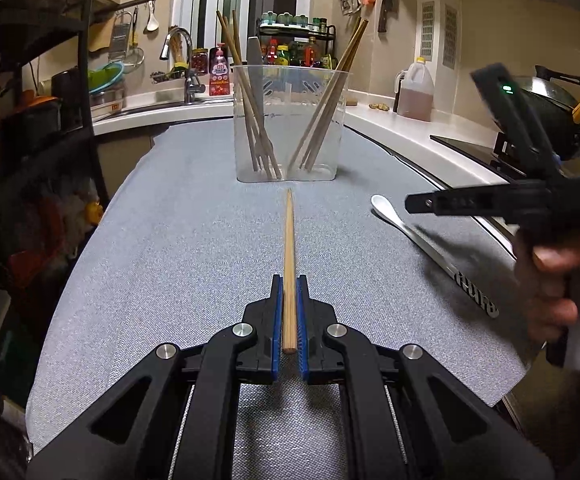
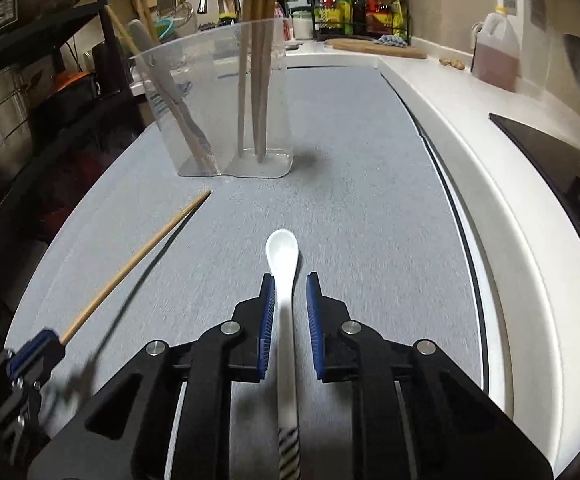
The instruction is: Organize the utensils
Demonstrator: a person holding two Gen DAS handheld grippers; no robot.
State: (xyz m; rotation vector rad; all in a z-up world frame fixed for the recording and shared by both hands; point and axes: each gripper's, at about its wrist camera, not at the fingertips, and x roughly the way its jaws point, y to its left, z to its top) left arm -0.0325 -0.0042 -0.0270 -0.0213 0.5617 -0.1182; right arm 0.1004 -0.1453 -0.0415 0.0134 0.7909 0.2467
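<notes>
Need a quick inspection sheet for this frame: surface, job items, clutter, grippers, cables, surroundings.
Surface: grey fabric mat over a white counter.
Job's things: clear plastic holder upright on the mat, chopsticks leaning in both compartments; one loose chopstick; white spoon lying on the mat.
Clutter: nothing seen on the mat beyond these.
Grippers: left gripper shut on the chopstick; right gripper straddles the spoon handle, a gap showing at its right pad.
Cables: nothing seen.
Surroundings: sink faucet, condiment rack, oil jug, wok, dark shelving at the left.
</notes>
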